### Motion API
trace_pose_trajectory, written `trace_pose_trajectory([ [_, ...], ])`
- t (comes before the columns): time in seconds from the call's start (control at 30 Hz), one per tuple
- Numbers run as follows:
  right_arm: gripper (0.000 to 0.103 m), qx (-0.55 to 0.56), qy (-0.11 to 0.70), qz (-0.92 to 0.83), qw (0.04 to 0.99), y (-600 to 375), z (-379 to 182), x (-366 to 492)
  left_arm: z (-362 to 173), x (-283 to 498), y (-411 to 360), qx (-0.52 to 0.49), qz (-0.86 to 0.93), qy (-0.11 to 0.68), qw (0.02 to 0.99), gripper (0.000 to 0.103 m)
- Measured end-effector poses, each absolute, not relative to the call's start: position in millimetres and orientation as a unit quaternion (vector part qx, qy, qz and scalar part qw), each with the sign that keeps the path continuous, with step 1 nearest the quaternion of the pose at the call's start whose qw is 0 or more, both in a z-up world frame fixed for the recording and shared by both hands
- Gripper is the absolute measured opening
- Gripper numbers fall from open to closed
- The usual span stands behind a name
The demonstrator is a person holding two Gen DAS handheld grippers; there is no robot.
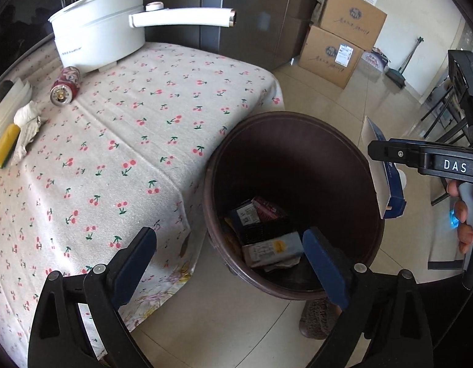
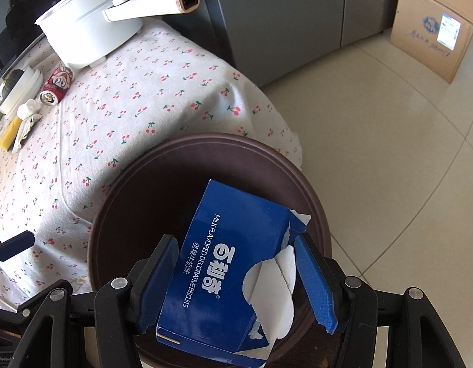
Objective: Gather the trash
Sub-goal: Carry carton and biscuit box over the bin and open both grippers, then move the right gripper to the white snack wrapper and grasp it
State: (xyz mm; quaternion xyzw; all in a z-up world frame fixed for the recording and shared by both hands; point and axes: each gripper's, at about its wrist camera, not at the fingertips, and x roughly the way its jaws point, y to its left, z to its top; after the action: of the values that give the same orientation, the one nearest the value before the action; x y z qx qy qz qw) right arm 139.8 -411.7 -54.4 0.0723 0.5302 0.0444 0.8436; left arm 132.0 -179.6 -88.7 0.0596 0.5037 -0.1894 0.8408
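The right gripper is clamping a torn blue biscuit box by its two side faces and holding it directly above the mouth of the dark brown trash bin, which occupies the lower centre of the right wrist frame. The box's long axis is running forward along the fingers and tilting toward the upper left of the frame, with its torn end, showing white liner, nearest the camera. In the left wrist view the same box is appearing at the right edge, just outside and above the bin rim, so release should probably wait until it sits further inward. The left gripper is standing wide apart and empty over the bin's near side. Remaining litter, a red drink can and crumpled paper, is lying at the left of the cherry-print tablecloth, beside a white electric pot; the left gripper looks nearer to these.
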Motion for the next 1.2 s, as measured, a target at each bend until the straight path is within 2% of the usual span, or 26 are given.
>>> trace_pose_trajectory([
  [0.13, 0.069, 0.073, 0.532, 0.044, 0.843, -409.6, -55.4, 140.5, -88.2, 133.4, -172.1, 0.057, -0.179, 0.505, 0.842, 0.1],
  [0.3, 0.084, 0.07, 0.525, 0.025, 0.848, -409.3, -51.8, 141.0, -84.9, 132.7, -164.0, 0.053, -0.17, 0.504, 0.845, 0.1],
  [1.2, 0.088, 0.024, 0.515, 0.078, 0.854, -334.7, -33.2, 150.8, -63.1, 138.7, -82.2, 0.002, -0.1, 0.492, 0.865, 0.101],
])
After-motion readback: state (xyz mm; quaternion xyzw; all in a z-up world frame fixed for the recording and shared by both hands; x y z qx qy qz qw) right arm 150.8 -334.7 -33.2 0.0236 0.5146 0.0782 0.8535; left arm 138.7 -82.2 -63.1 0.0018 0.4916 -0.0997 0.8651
